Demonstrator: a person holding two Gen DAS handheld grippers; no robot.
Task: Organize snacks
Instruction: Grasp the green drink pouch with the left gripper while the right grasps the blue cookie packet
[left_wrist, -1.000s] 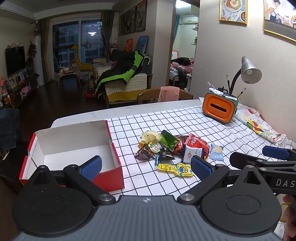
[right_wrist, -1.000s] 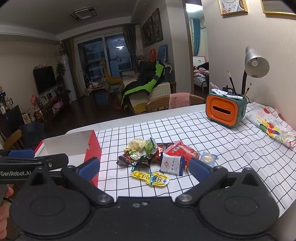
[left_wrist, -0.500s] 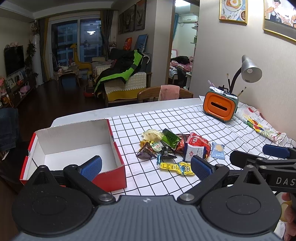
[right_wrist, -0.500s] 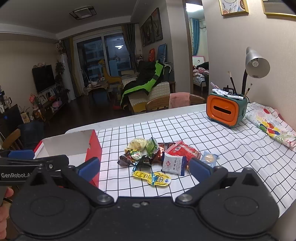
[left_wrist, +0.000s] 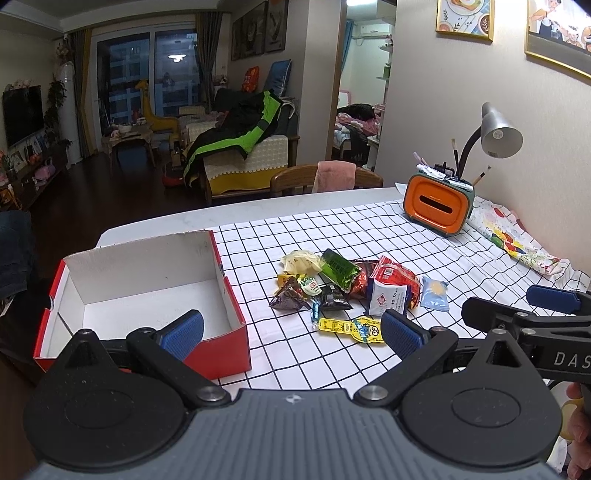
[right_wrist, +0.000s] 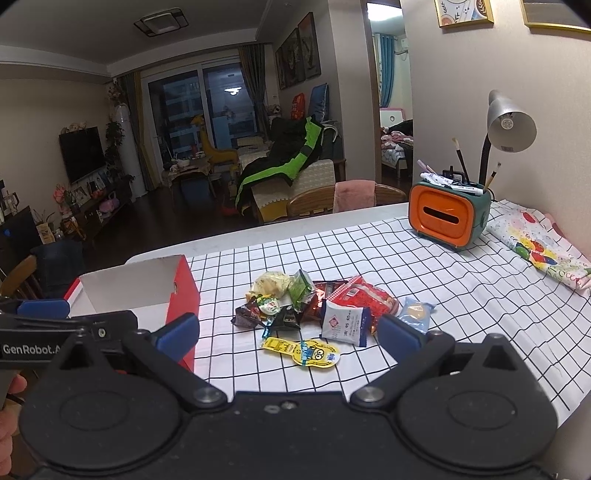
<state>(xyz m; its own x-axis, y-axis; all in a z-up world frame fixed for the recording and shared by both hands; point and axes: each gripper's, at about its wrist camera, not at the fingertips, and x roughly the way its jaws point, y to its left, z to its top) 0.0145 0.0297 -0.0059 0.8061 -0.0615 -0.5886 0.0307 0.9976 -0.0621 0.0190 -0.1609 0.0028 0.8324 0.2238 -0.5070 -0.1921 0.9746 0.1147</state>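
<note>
Snacks (left_wrist: 347, 291) lay ahead of my left gripper (left_wrist: 291, 330) and right gripper (right_wrist: 288, 338), both spread wide, holding nothing.

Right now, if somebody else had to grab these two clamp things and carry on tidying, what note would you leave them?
Left gripper: open, holding nothing, poised short of the snacks.
Right gripper: open, holding nothing, also held back from the pile.
Snack pile: loose on the checked tablecloth, with the yellow cartoon packet nearest the grippers and a small blue packet at the pile's right edge.
Red box: open, left of the pile; no snacks show inside.
Done: nothing packed yet.
Left: move every snack into the box.
</note>
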